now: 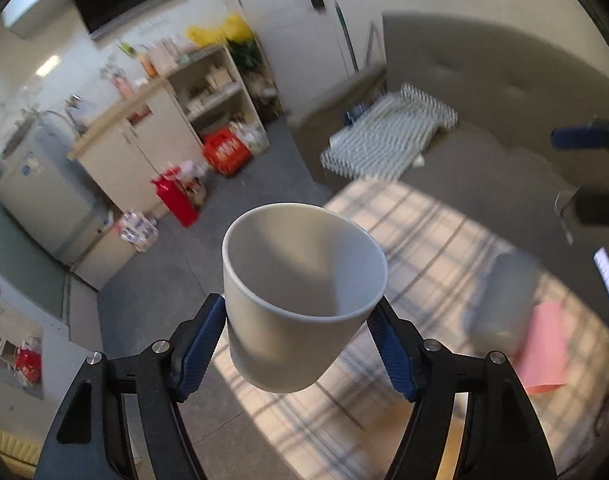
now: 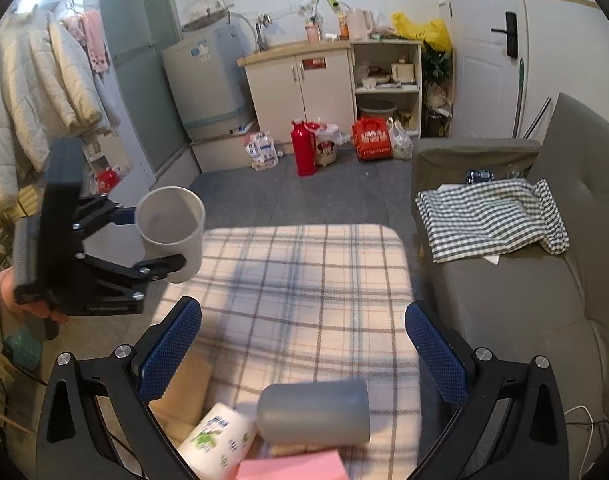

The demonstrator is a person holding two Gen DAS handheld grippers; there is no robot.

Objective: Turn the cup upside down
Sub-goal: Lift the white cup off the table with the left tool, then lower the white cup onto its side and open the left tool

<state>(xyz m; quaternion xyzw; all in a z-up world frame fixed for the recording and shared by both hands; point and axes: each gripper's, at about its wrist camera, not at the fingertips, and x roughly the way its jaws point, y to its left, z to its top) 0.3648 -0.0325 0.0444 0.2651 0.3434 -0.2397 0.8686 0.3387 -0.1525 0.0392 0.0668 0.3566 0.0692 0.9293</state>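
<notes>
My left gripper (image 1: 298, 330) is shut on a white cup (image 1: 300, 296), its blue pads pressing both sides of the wall. The cup is held in the air, tilted, with its open mouth facing up and toward the camera. In the right wrist view the same cup (image 2: 172, 232) hangs in the left gripper (image 2: 160, 240) above the left edge of the plaid-covered table (image 2: 304, 280). My right gripper (image 2: 304, 348) is open and empty, low over the near part of the table.
A grey cup (image 2: 314, 414) lies on its side on the table near me, beside a printed white roll (image 2: 218, 440) and a pink pad (image 2: 292, 468). A grey sofa (image 2: 524, 292) with a checked cloth (image 2: 492, 216) stands at right. Cabinets and bags line the far wall.
</notes>
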